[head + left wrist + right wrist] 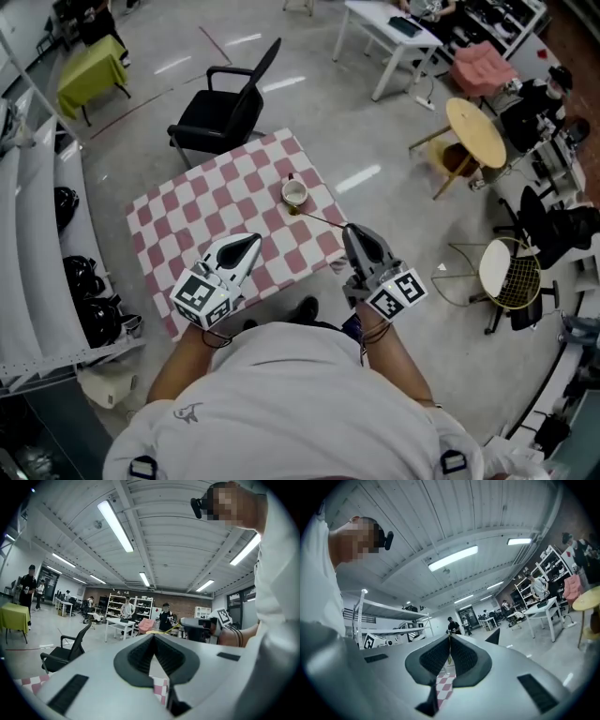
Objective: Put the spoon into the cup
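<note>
We hold the spoon clamped by its handle in our right gripper. Its far end reaches the cup on the checked table and seems not yet dropped in. Our left gripper is closed, empty.

We see the spoon held out level toward the cup, not dropped in.

The cup is small and pale with a darker inside, and it stands upright and open-mouthed near the far right edge of the red-and-white checked desk. The spoon is thin and yellowish, with a long slim handle pinched at its near end between the closed jaws of the right gripper. It runs left and slightly away over the desk, its far end reaching the cup's near side; we cannot tell whether it touches. In the right gripper view we see the spoon as a narrow sliver in the slit.
</note>
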A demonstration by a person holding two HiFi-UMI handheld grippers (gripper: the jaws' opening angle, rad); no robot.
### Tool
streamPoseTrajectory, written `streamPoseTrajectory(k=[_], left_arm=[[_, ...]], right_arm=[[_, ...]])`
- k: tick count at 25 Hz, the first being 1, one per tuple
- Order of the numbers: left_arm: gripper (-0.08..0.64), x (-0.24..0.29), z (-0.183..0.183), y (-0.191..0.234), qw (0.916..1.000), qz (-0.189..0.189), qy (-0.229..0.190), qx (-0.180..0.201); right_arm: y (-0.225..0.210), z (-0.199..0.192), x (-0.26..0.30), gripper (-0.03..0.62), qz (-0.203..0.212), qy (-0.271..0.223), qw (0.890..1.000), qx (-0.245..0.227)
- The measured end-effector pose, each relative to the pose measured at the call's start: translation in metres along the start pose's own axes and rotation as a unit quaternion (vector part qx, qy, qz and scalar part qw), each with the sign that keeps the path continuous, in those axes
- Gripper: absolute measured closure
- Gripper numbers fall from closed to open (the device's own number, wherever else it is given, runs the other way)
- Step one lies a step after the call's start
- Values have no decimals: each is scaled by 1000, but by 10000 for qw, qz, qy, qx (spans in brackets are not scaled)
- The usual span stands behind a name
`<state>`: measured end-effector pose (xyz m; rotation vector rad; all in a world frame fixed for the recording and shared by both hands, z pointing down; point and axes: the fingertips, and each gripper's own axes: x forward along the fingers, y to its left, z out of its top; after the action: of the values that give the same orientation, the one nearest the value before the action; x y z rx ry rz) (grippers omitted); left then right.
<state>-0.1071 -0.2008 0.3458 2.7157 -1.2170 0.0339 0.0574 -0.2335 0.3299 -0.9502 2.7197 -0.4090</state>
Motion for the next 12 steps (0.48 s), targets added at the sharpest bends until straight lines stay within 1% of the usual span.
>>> streamPoseTrajectory(k=[3, 7, 10, 12], left_arm=[[546, 34, 1, -9, 10000, 34, -30, 30], [546, 74, -9, -25, 9999, 76, 92, 62], [546, 93, -16, -30, 9998, 186, 96, -50], [546, 102, -20, -30, 9996, 225, 97, -171]], right_arm=[[-27, 12, -8, 558, 83, -8, 10000, 19], [-55, 26, -22, 558, 266, 46, 9996, -11], [-73, 33, -28, 558, 439, 112, 9989, -77], [-83, 33, -29, 558, 479, 146, 9987, -28]])
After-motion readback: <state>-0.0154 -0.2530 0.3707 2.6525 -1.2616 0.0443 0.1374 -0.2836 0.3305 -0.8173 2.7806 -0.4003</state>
